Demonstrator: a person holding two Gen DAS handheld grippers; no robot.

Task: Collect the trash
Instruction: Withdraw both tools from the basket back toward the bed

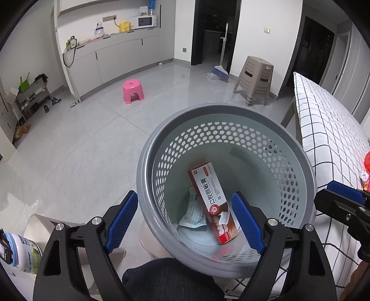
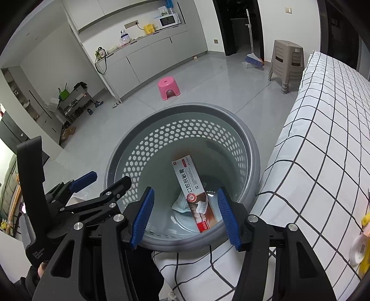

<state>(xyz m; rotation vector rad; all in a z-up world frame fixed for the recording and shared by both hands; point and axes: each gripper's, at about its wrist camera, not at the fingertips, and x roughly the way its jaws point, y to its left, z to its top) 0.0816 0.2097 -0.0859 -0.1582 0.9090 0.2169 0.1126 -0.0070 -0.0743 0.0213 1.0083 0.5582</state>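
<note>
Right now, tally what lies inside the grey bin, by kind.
Toothpaste box: 1
Pale blue packet under it: 1
Total: 2 inside the grey bin; neither pair of tongs holds anything.

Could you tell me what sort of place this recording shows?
Most likely a home's open kitchen and living area: a cabinet counter with a microwave, a pink stool on tiled floor, and a broom by the doorway.

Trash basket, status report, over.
Left gripper and right gripper open, empty, above basket. Toothpaste box and pale packet inside. Nothing in the way.
</note>
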